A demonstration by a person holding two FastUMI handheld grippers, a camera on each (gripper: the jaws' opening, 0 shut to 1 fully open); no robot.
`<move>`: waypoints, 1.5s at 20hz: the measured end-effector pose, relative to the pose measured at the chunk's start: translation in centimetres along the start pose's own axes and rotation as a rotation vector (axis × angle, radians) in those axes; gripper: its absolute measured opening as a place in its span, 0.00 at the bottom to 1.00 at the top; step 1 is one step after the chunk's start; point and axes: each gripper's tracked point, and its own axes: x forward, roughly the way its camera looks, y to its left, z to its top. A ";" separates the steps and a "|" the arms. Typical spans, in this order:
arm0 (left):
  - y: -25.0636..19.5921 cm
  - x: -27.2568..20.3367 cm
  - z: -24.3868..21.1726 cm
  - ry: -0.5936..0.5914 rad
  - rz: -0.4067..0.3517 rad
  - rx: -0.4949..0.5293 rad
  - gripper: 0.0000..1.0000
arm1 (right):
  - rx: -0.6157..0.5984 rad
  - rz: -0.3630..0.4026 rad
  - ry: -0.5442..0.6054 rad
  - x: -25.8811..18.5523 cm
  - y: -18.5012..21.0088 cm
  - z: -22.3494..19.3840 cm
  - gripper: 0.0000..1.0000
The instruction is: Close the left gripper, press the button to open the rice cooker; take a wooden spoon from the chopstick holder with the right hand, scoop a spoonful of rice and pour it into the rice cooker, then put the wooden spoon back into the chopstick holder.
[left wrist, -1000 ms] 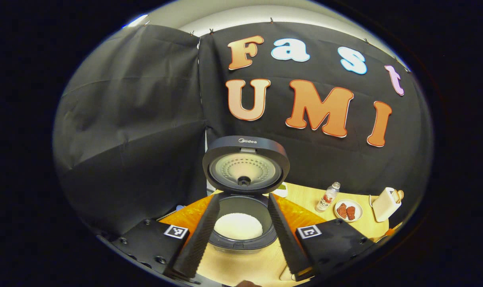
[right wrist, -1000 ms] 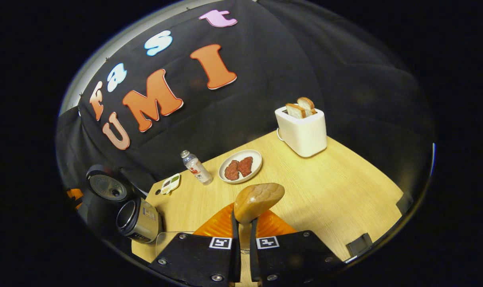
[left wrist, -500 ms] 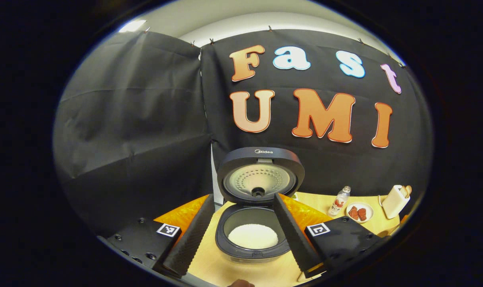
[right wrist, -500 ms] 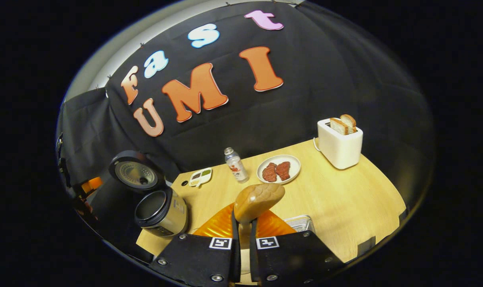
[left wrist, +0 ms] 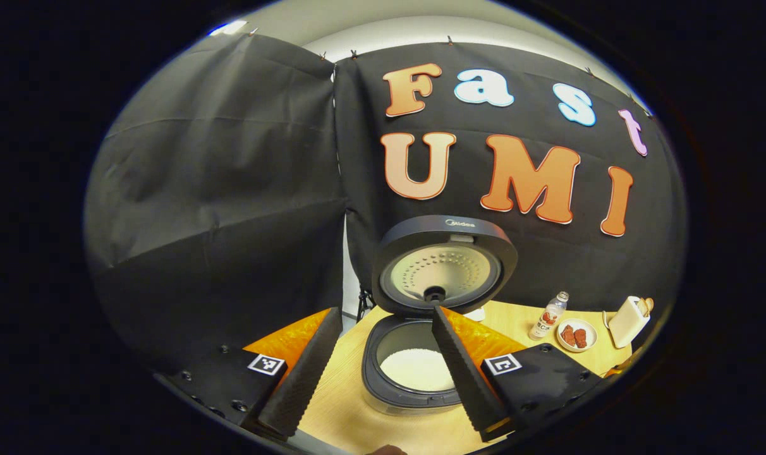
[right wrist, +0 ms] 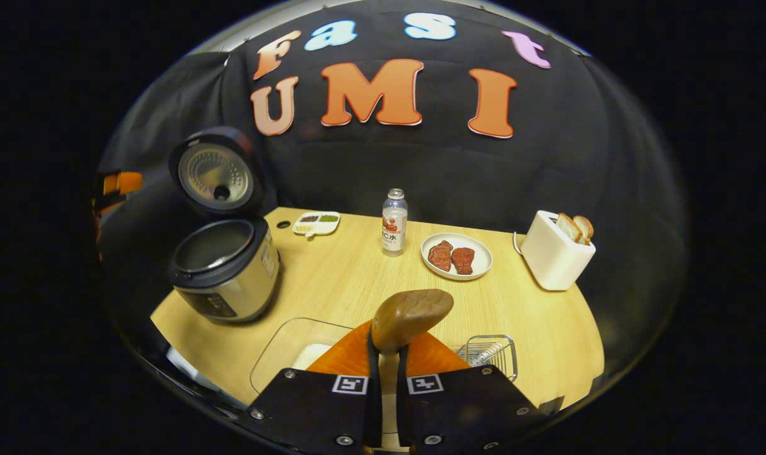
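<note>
Wooden spoon being pinched at its handle by the right gripper, smooth oval bowl pointing forward, left gripper being held spread before the lid-raised rice cooker

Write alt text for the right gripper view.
The right gripper is shut on a wooden spoon, bowl pointing forward over a wooden table. At left stands the rice cooker, lid raised; farther back are a bottle, a plate of meat and a toaster holding bread.
</note>
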 end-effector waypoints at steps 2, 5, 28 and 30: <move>1.1 0.2 -0.4 -0.001 0.012 -0.003 0.99 | -0.093 -0.028 -0.022 0.2 0.7 0.1 0.04; 2.1 0.7 -0.6 0.005 0.013 -0.003 0.99 | -0.165 -0.089 -0.028 1.2 0.5 -0.8 0.08; 1.4 2.6 -0.5 0.001 -0.096 0.080 0.99 | 0.473 0.077 0.091 4.8 5.6 -4.7 0.09; 1.9 2.8 -0.6 0.005 -0.090 0.081 0.99 | 0.561 0.097 0.112 5.0 6.0 -4.9 0.09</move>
